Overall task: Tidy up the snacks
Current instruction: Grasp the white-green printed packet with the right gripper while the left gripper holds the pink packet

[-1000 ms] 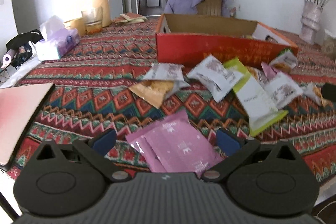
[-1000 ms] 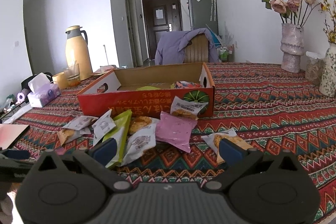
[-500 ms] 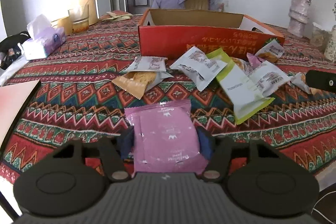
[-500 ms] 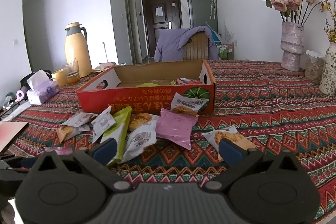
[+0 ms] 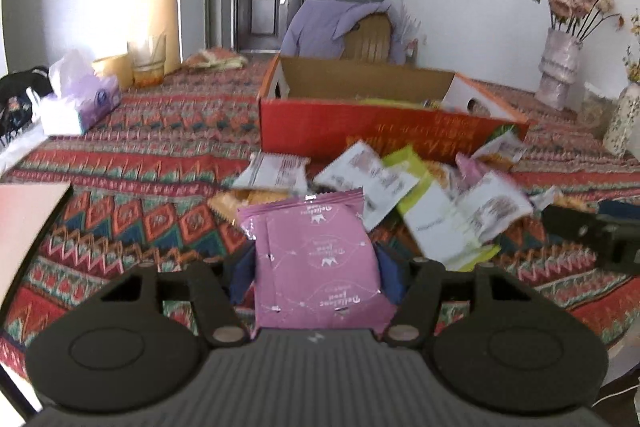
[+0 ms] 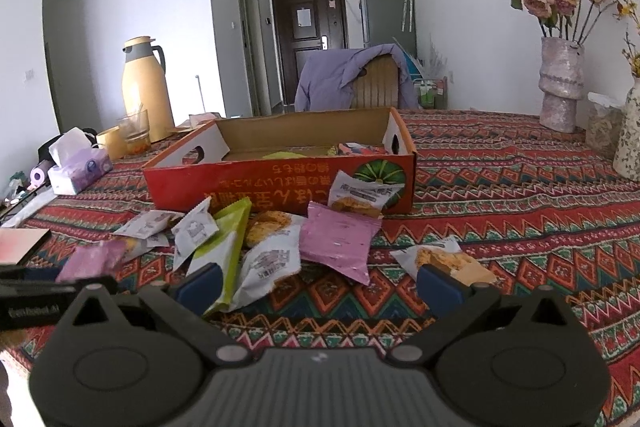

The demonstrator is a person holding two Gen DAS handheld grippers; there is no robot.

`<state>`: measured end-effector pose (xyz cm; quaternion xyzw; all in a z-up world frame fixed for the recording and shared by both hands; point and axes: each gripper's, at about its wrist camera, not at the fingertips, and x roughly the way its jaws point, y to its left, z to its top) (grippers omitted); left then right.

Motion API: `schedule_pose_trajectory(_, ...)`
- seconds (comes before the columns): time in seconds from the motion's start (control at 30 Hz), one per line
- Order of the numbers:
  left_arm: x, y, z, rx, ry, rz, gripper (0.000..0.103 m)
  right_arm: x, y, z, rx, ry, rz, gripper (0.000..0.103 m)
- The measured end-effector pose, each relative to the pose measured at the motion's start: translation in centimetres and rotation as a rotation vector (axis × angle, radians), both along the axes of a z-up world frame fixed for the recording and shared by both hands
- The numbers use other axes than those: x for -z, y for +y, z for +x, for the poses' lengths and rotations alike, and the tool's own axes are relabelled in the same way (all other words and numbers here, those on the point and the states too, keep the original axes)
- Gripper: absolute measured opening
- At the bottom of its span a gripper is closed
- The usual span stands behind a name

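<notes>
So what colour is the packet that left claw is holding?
Pink-purple with white print; the snack packet shows best in the left wrist view, clamped in the left gripper.

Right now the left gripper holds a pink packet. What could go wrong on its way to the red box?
1. The left gripper pinches the pink packet only at its lower part; the smooth foil might slip out.
2. The red box has a high front wall, so a low carry could hit it.
3. Loose packets lie before the box and could be swept aside.
</notes>
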<state>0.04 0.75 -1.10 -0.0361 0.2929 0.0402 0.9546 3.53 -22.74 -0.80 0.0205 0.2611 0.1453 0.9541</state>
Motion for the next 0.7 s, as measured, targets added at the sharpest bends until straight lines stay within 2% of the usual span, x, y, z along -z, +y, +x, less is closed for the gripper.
schedule_pose_trajectory(0.23,-1.0,0.1,0.9,-0.002,-0.035,0.0,0.063,-0.5,2.9,1.2,-0.056,-0.045,-0.033,0.102)
schedule_pose_trajectory(0.3,-1.1,0.4,1.1,-0.009,-0.037,0.003,0.063,-0.5,4.2,1.7,-0.09,-0.049,-0.046,0.097)
schedule_pose_trajectory(0.47,-0.9,1.9,1.6,-0.027,-0.046,-0.003,0.063,-0.1,7.4,2.5,-0.154,-0.045,-0.111,0.069)
schedule_pose_trajectory(0.7,-0.9,3.5,2.1,-0.032,-0.056,-0.012,0.063,1.0,10.2,3.7,-0.168,0.007,-0.151,0.061)
